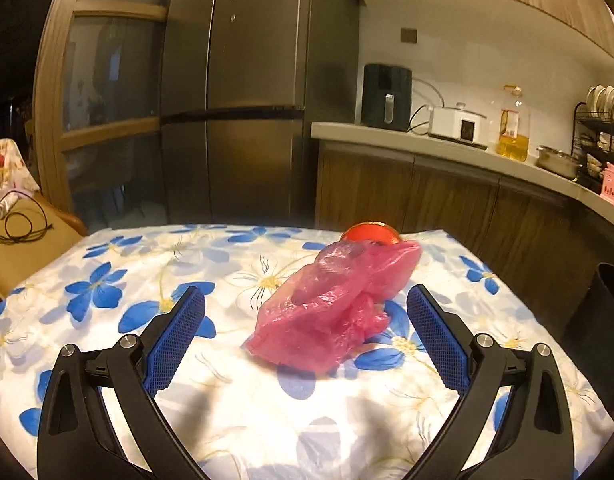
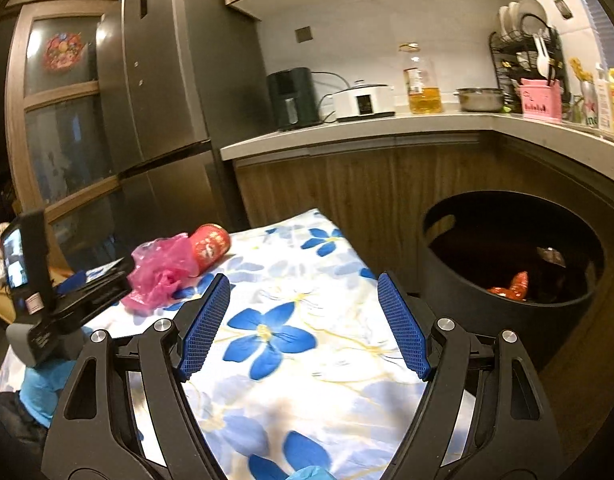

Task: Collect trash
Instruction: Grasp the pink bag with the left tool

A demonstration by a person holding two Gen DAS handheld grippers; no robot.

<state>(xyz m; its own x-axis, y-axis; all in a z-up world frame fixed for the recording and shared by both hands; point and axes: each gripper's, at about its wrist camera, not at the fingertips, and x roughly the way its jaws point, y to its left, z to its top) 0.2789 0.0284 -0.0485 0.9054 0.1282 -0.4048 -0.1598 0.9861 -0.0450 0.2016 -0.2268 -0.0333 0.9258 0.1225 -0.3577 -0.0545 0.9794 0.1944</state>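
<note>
A crumpled pink plastic bag (image 1: 331, 300) lies on the floral tablecloth (image 1: 147, 264). A red can (image 1: 371, 233) lies just behind it. My left gripper (image 1: 307, 300) is open, its blue pads on either side of the bag's near end, not touching it. In the right wrist view the bag (image 2: 159, 272) and the can (image 2: 209, 245) lie at the table's far left, with the left gripper (image 2: 107, 276) beside the bag. My right gripper (image 2: 303, 288) is open and empty above the cloth (image 2: 307, 344). A black bin (image 2: 507, 264) stands right of the table with red trash (image 2: 511, 287) inside.
A fridge (image 1: 235, 92) stands behind the table. A counter (image 2: 387, 124) holds an air fryer (image 2: 293, 96), a cooker (image 2: 363, 102), an oil bottle (image 2: 423, 80), a pot and a dish rack. A chair with a black cable (image 1: 19, 228) stands at the left.
</note>
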